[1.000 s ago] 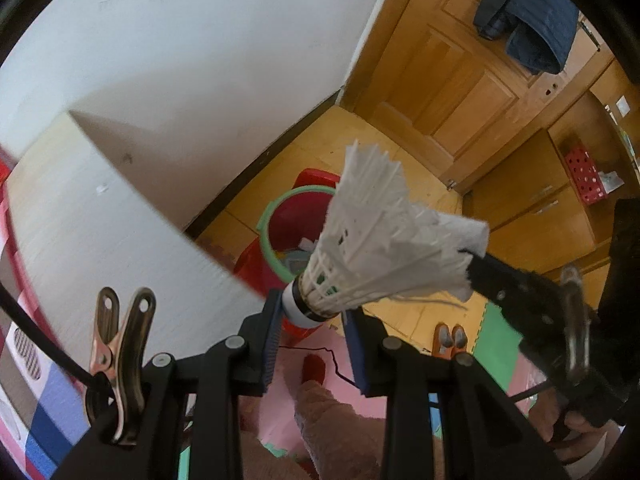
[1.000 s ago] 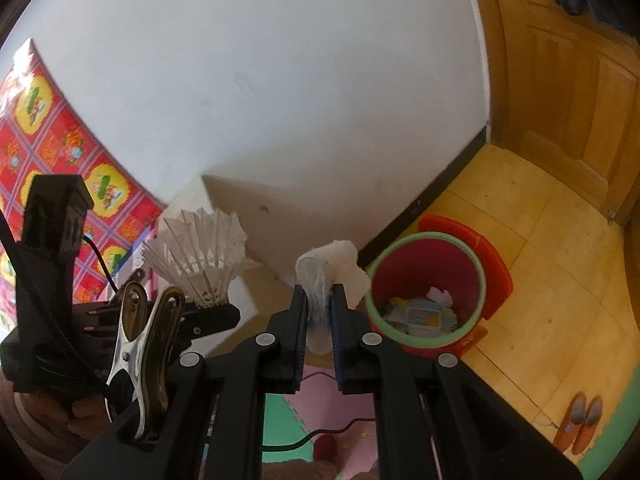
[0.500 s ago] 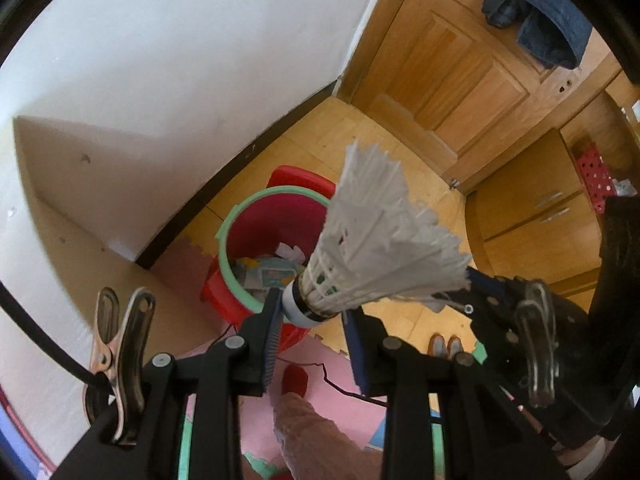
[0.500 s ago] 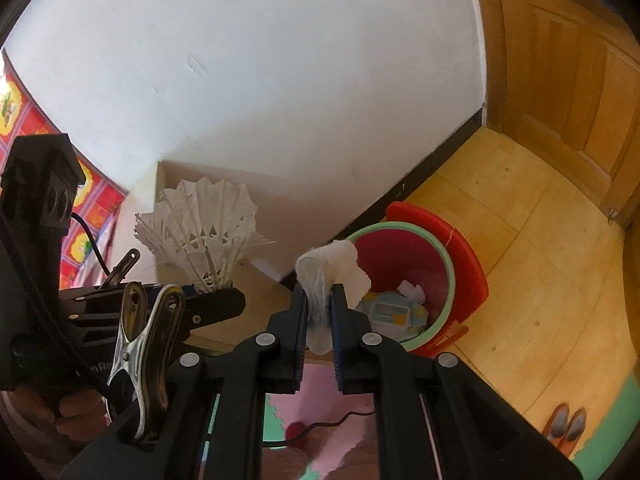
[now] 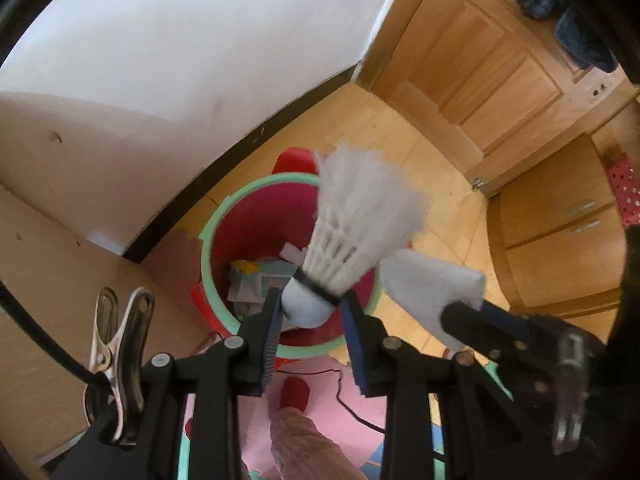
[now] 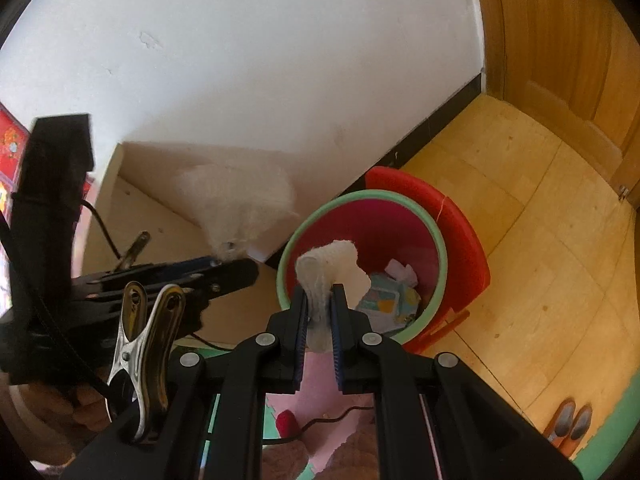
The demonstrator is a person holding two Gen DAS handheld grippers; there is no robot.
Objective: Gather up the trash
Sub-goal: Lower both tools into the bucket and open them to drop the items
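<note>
Both grippers hang over the red bin [image 5: 256, 216] with the green rim, which stands on the yellow wooden floor [image 6: 540, 208] in the corner, close to the white wall [image 5: 180, 40] and beside a pale wooden panel.

The left gripper [image 5: 312, 308] is clenched on a white shuttlecock [image 5: 356, 220]; its blue pads press the round cork base, and the feathers point up and away, over the mouth of the bin.

The right gripper [image 6: 319, 312] is closed tight on a crumpled white tissue [image 6: 332, 264], which sticks out above the fingers (it also is above the bin opening, near the rim).

Inside the bin lie some paper scraps and a colourful packet [image 6: 390, 296].

A wooden door [image 5: 480, 52] stands behind, and a pair of slippers [image 6: 568, 424] lies on the floor at the right.
</note>
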